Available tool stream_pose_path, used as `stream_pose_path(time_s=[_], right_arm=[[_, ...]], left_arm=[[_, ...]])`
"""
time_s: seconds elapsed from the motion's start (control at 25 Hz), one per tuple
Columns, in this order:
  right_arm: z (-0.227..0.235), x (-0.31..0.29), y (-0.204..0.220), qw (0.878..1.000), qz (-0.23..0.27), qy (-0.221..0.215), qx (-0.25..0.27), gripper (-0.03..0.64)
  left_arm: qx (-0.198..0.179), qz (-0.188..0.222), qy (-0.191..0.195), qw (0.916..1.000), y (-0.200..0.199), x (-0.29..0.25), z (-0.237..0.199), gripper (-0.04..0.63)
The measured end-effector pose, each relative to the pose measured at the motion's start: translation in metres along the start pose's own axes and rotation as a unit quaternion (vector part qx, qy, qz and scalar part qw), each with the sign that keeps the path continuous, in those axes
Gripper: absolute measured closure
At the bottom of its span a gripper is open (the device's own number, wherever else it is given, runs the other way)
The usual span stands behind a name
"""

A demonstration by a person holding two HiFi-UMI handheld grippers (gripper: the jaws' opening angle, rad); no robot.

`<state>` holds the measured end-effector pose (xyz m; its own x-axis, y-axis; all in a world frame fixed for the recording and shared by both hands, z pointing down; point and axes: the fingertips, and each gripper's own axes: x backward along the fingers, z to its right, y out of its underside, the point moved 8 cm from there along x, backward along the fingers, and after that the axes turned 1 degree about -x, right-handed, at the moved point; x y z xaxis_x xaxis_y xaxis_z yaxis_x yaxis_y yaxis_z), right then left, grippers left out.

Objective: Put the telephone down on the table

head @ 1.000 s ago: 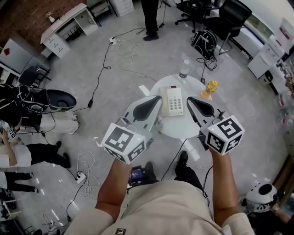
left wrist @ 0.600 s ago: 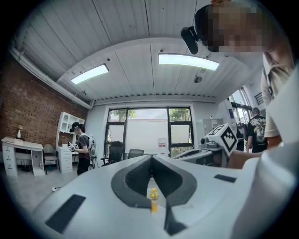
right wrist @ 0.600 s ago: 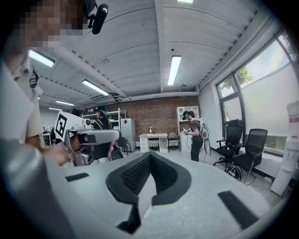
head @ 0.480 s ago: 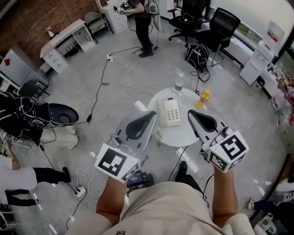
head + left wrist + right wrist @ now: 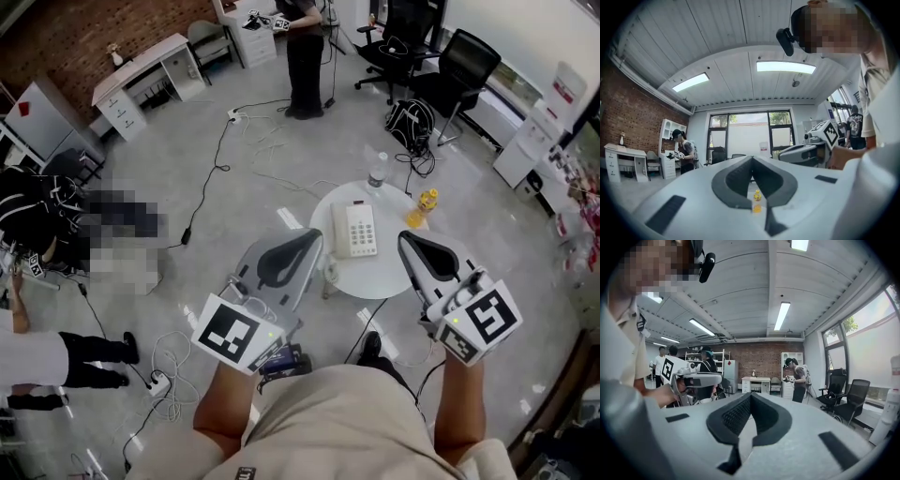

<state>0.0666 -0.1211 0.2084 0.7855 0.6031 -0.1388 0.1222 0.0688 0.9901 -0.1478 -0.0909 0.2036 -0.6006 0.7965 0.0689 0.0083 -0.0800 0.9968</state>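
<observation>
A white telephone (image 5: 357, 230) with a keypad lies on the small round white table (image 5: 375, 277), far below my hands in the head view. My left gripper (image 5: 309, 238) is held high at the table's left, jaws shut with nothing in them. At the table's right, my right gripper (image 5: 408, 241) is raised too, jaws shut and empty. Both point roughly level. In the left gripper view my left gripper (image 5: 752, 159) faces the windows, and the right gripper (image 5: 808, 152) shows at the right. In the right gripper view my right gripper (image 5: 750, 397) faces a brick wall.
A clear water bottle (image 5: 377, 171) and a yellow bottle (image 5: 424, 207) stand at the table's far rim. Cables (image 5: 202, 178) trail over the grey floor. A person (image 5: 305, 56) stands beyond the table, near black office chairs (image 5: 459, 70). White desks (image 5: 150, 75) line the brick wall.
Both grippers have risen away from the table and stayed shut. The table and telephone now look smaller and farther below. The telephone has not moved.
</observation>
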Motion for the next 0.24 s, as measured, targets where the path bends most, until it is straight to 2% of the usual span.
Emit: stream_pose_path(time_s=[0.24], right_arm=[[-0.0101, -0.0049, 0.0061, 1.0, -0.006, -0.005, -0.001, 0.63]], left_arm=[[0.001, -0.001, -0.005, 1.0, 0.0053, 0.0115, -0.0058, 0.588]])
